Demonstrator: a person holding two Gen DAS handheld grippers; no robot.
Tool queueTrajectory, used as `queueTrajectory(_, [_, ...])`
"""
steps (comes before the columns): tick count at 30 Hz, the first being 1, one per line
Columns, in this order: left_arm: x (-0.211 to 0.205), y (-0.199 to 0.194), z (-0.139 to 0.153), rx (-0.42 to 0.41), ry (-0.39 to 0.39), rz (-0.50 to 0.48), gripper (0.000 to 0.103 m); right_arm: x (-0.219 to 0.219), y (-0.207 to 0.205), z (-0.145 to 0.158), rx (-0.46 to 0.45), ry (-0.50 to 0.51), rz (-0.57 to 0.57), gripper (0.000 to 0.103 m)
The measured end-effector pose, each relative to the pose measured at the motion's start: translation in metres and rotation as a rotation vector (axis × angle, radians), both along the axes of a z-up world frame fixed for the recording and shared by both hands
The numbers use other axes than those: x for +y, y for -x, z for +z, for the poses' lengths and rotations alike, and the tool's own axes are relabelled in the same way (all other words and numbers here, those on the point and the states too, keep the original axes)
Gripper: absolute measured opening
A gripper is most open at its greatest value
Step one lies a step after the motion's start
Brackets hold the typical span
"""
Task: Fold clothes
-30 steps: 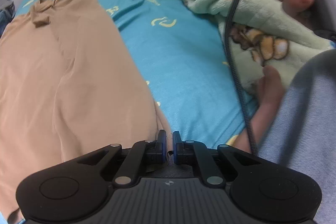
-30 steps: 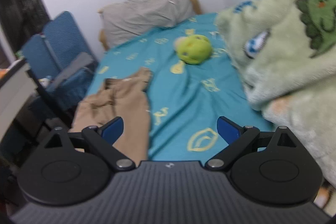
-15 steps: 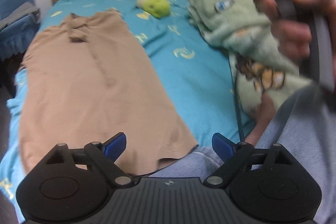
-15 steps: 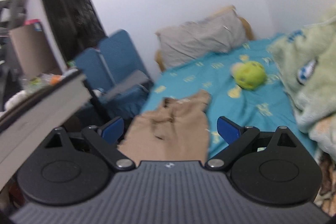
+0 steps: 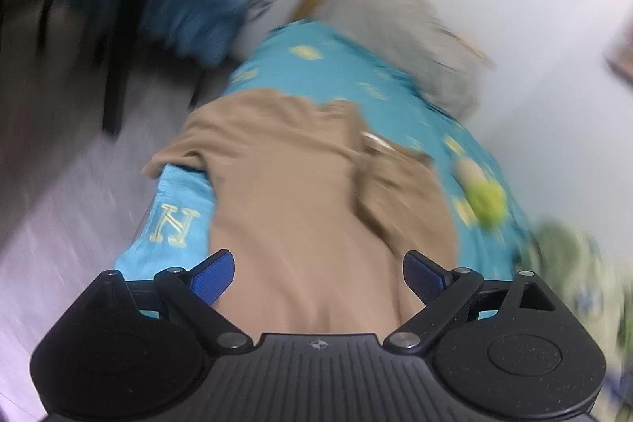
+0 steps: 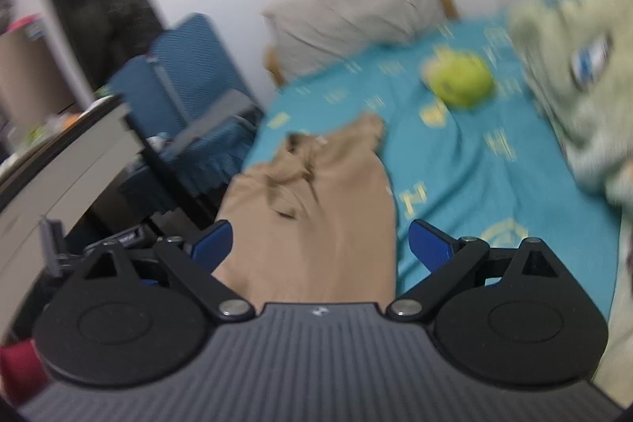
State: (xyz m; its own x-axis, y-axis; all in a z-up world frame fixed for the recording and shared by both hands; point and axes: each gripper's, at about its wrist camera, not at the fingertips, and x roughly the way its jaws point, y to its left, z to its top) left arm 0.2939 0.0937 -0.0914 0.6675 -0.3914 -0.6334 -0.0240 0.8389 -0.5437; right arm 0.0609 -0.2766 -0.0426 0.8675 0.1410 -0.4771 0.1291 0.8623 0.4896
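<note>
- On my left gripper (image 5: 318, 273) the jaws stand wide, nothing between them; the tan shirt (image 5: 316, 192) lies on the bed (image 5: 178, 220) straight ahead of the blue pads, its near end running down out of sight behind the gripper body.
- My right gripper (image 6: 320, 244) is likewise spread wide and empty (the shirt (image 6: 316, 204) sits in the gap as I see it, but I cannot tell how far below).
- Left of the bed, a blue chair (image 6: 186, 82) shows, heavily smeared in both views; the desk edge beside it is only a pale blur.
- The shirt is soft, creased fabric, collar end (image 6: 300, 149) rumpled toward the grey pillow (image 6: 356, 18); one corner droops over the bed's left edge in the left view.
- The sheet is teal with yellow printed marks.
- Further right, a round lime-green plush toy (image 6: 461, 82) rests on the sheet, well apart from the shirt.
- At the far right, a fuzzy pale-green blanket (image 6: 585, 97) is bunched up, cut off by the frame and too blurred to read its print.
</note>
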Motion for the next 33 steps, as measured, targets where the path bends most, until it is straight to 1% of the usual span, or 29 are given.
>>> queueTrajectory(1, [0.007, -0.016, -0.012, 0.008, 0.032, 0.039, 0.092, -0.001, -0.004, -0.004, 0.01, -0.017, -0.003, 0.097])
queueTrajectory(4, [0.024, -0.06, -0.047, 0.007, -0.008, 0.182, 0.092, -0.005, -0.017, -0.016, 0.039, -0.07, -0.013, 0.097])
queueTrajectory(6, [0.038, -0.086, -0.069, 0.046, -0.011, 0.252, 0.089, -0.008, -0.026, -0.025, 0.058, -0.105, -0.02, 0.097])
queueTrajectory(8, [0.051, -0.105, -0.088, 0.069, 0.015, 0.318, 0.087, -0.01, -0.035, -0.033, 0.077, -0.139, -0.027, 0.097])
queueTrajectory(10, [0.056, -0.121, -0.103, 0.08, 0.058, 0.333, 0.088, -0.013, -0.042, -0.042, 0.098, -0.178, -0.032, 0.097])
queueTrajectory(11, [0.058, -0.129, -0.106, 0.081, 0.081, 0.333, 0.092, -0.016, -0.044, -0.048, 0.11, -0.213, -0.026, 0.097])
queueTrajectory(12, [0.059, -0.137, -0.109, 0.082, 0.104, 0.332, 0.093, -0.017, -0.045, -0.052, 0.119, -0.247, -0.021, 0.097])
queueTrajectory(14, [0.066, -0.152, -0.114, 0.078, 0.149, 0.349, 0.083, -0.016, -0.047, -0.054, 0.108, -0.267, -0.017, 0.097])
queueTrajectory(15, [0.069, -0.158, -0.114, 0.079, 0.146, 0.369, 0.079, -0.015, -0.048, -0.053, 0.099, -0.267, -0.015, 0.097])
queueTrajectory(16, [0.072, -0.164, -0.114, 0.08, 0.14, 0.389, 0.067, -0.014, -0.05, -0.053, 0.093, -0.268, -0.016, 0.097])
queueTrajectory(17, [0.075, -0.17, -0.114, 0.081, 0.134, 0.408, 0.051, -0.013, -0.052, -0.052, 0.087, -0.268, -0.017, 0.097])
queueTrajectory(18, [0.07, -0.172, -0.108, 0.047, 0.083, 0.393, 0.04, -0.012, -0.053, -0.052, 0.08, -0.269, -0.018, 0.097])
queueTrajectory(19, [0.065, -0.174, -0.101, 0.008, 0.025, 0.372, 0.01, -0.012, -0.055, -0.051, 0.075, -0.27, -0.019, 0.097])
queueTrajectory(20, [0.059, -0.177, -0.094, -0.031, -0.032, 0.351, 0.006, -0.012, -0.055, -0.051, 0.075, -0.272, -0.02, 0.097])
queueTrajectory(22, [0.045, -0.179, -0.077, -0.109, -0.158, 0.3, 0.005, -0.013, -0.055, -0.052, 0.074, -0.276, -0.023, 0.097])
queueTrajectory(23, [0.038, -0.178, -0.069, -0.13, -0.194, 0.272, 0.005, -0.014, -0.054, -0.052, 0.071, -0.279, -0.026, 0.097])
queueTrajectory(25, [0.023, -0.174, -0.05, -0.169, -0.239, 0.224, 0.004, -0.017, -0.049, -0.049, 0.055, -0.291, -0.044, 0.097])
queueTrajectory(27, [0.0, -0.165, -0.023, -0.242, -0.326, 0.184, 0.004, -0.019, -0.044, -0.046, 0.039, -0.286, -0.06, 0.097])
queueTrajectory(30, [-0.05, -0.147, 0.019, -0.366, -0.446, 0.099, 0.004, -0.021, -0.039, -0.042, 0.036, -0.271, -0.075, 0.097])
queueTrajectory(33, [-0.117, -0.126, 0.051, -0.483, -0.536, -0.057, 0.004, -0.022, -0.036, -0.04, 0.045, -0.239, -0.088, 0.097])
